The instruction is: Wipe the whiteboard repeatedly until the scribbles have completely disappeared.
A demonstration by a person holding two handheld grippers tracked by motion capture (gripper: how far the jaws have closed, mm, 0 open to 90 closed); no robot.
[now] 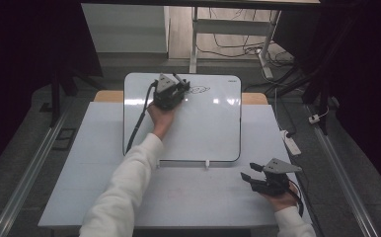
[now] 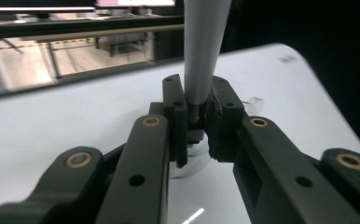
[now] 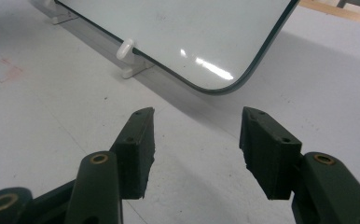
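Note:
A white board (image 1: 198,123) leans on small white stands in the middle of the table, with a black scribble (image 1: 198,90) near its top. My left gripper (image 1: 177,88) is over the board's upper left part, just left of the scribble, shut on a grey marker pen (image 2: 201,51) that rises between its jaws. The pen's tip is hidden by the jaws. My right gripper (image 1: 247,177) rests low at the table's front right, open, with nothing between its fingers (image 3: 136,149). The board's lower right corner (image 3: 225,84) lies just ahead of it.
The white table top (image 1: 80,168) has free room left of and in front of the board. A white clip stand (image 3: 129,58) holds the board's lower edge. A power strip (image 1: 291,143) and cables lie on the floor to the right; a table frame stands behind.

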